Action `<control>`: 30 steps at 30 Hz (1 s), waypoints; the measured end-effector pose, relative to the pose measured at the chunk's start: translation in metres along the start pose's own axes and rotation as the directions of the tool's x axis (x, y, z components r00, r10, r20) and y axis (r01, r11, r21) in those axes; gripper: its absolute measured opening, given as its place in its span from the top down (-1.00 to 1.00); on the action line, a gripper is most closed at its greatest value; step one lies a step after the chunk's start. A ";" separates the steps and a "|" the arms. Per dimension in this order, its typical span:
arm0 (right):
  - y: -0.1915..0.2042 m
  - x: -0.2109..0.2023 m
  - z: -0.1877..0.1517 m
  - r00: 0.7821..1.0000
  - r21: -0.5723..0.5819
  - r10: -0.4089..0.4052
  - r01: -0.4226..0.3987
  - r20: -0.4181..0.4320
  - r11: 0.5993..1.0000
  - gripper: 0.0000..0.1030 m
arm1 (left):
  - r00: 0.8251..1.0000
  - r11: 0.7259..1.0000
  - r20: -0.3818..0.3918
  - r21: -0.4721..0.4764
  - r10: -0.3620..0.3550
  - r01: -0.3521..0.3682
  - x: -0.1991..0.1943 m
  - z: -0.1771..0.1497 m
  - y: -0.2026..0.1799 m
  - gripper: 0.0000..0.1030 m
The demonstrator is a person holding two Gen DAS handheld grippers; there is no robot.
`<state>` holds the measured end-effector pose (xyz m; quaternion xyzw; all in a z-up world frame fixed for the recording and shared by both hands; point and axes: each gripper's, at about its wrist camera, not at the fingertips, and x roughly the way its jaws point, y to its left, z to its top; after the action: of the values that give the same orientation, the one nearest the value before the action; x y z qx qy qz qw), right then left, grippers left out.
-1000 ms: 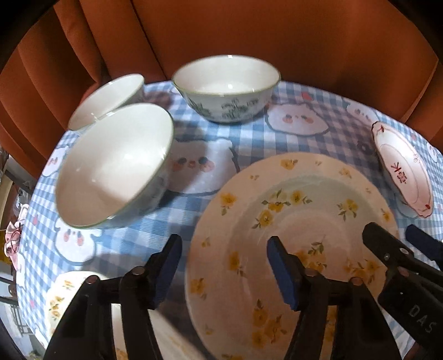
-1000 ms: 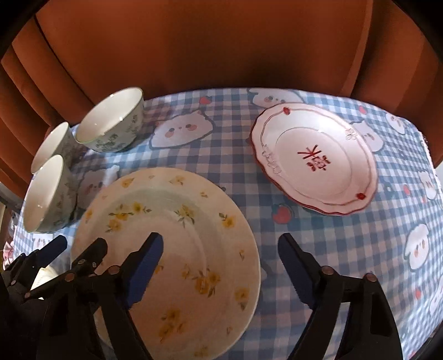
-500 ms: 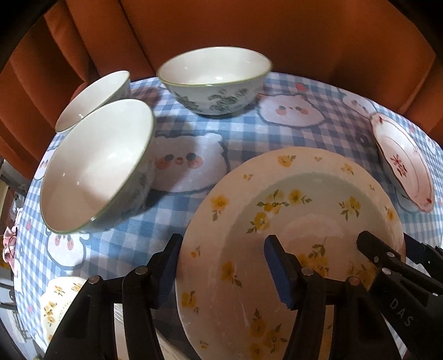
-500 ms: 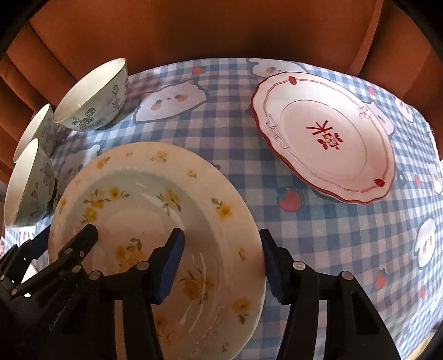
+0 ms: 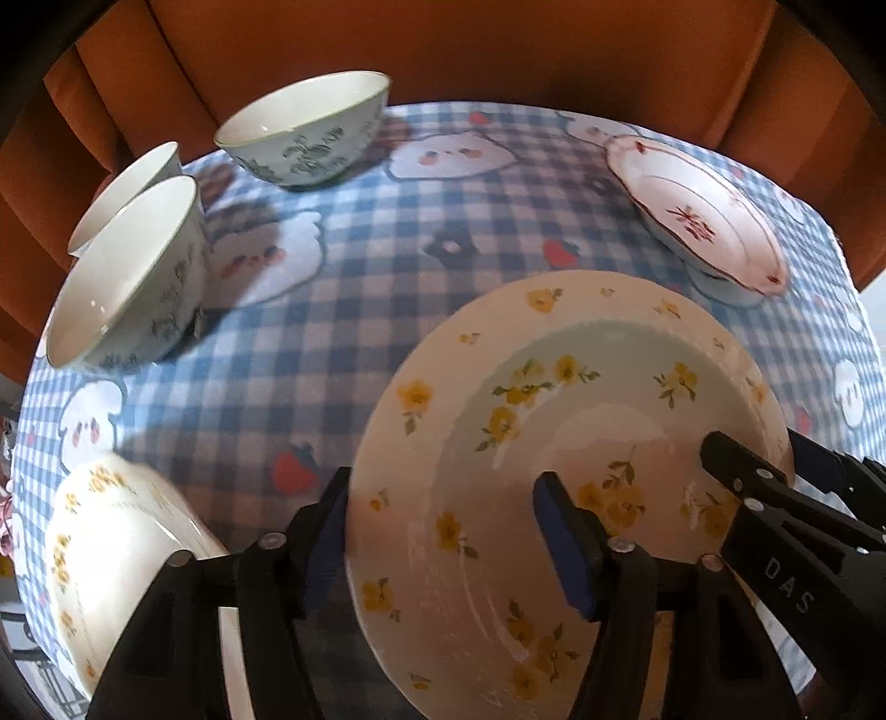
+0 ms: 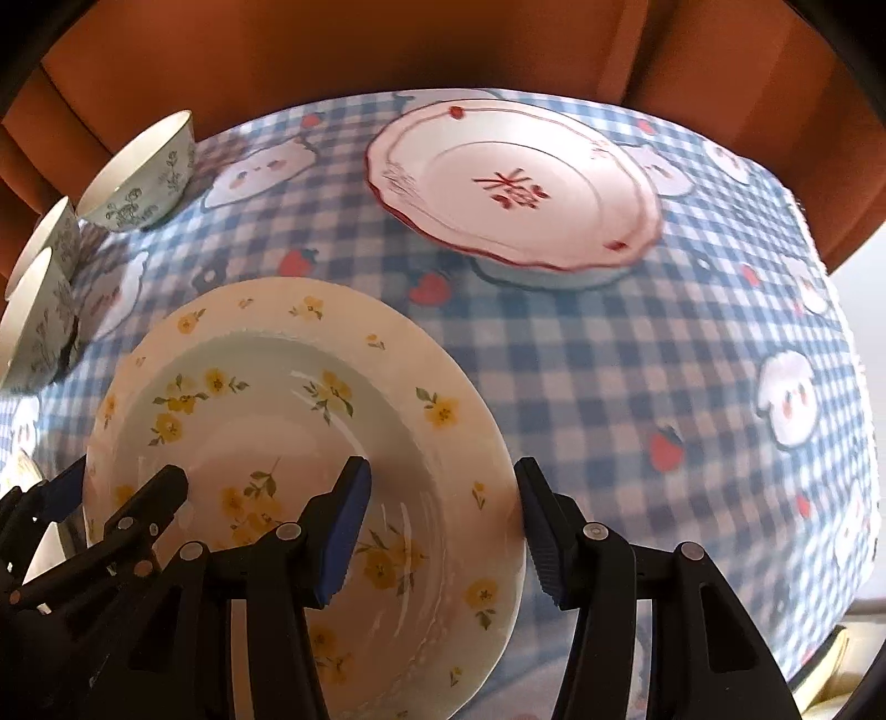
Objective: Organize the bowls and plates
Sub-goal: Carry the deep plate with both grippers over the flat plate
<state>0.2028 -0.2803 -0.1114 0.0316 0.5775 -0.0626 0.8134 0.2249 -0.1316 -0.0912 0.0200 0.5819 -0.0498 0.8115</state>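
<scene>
The yellow-flower plate (image 5: 565, 471) sits low in both wrist views, tilted and apparently raised off the blue checked tablecloth (image 5: 387, 288) on the table, though how far cannot be told. The left tool (image 5: 443, 531) straddles the plate's left rim: 1 blue-padded finger lies outside the edge and the other rests on the inner face, so its jaws pinch that rim. The right tool (image 6: 440, 520) does the same on the opposite side, with 1 finger over the plate's well and the other just outside the right edge, gripping the rim between them. In the left wrist view the right tool's black arms show at the plate's far right edge, and in the right wrist view the left tool's arms show at the lower left. Beyond the held plate, toward the back right of the table, stands a white plate with a red scalloped border and a red mark in its centre (image 6: 515, 188), well apart from the held one. It appears to rest on a pale dish (image 6: 531, 274) whose side shows under its near edge. At the left of the table are 3 white bowls with dark green plant patterns: 1 at the back (image 5: 304, 133) and 2 close together nearer the left edge (image 5: 127, 277). A second yellow-flower dish (image 5: 111, 548) lies at the near left corner, just beside the left tool. Orange-brown upholstery (image 5: 498, 50) rises behind the table.
</scene>
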 end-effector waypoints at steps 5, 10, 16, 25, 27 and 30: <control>-0.006 -0.004 -0.006 1.000 0.015 0.017 -0.018 0.017 1.000 -0.11 | 0.999 1.000 -0.033 -0.008 -0.014 0.014 0.004 -0.005 -0.001 -0.51; -0.005 0.000 -0.006 1.000 -0.002 0.029 -0.029 0.006 1.000 -0.11 | 1.000 1.000 -0.028 -0.031 0.001 -0.002 0.006 -0.005 0.000 -0.63; -0.006 0.002 -0.007 0.998 -0.025 0.054 -0.054 0.009 0.998 -0.12 | 1.000 0.999 -0.017 -0.040 0.010 -0.011 0.004 -0.005 -0.004 -0.50; -0.007 0.002 -0.006 0.997 -0.038 0.071 -0.072 -0.038 0.997 -0.12 | 0.997 0.995 -0.047 -0.082 0.055 -0.059 0.002 -0.002 -0.008 -0.46; -0.009 0.001 -0.008 0.996 -0.042 0.073 -0.075 -0.045 0.996 -0.12 | 0.997 0.994 -0.050 -0.084 0.063 -0.067 0.000 -0.004 -0.012 -0.46; -0.013 -0.001 -0.009 0.996 -0.048 0.071 -0.073 -0.054 0.996 -0.11 | 0.996 0.994 -0.054 -0.078 0.071 -0.075 -0.001 -0.006 -0.017 -0.46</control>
<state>0.1918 -0.2917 -0.1130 0.0335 0.5986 -0.0178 0.8002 0.2168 -0.1483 -0.0913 0.0100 0.6029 0.0036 0.7977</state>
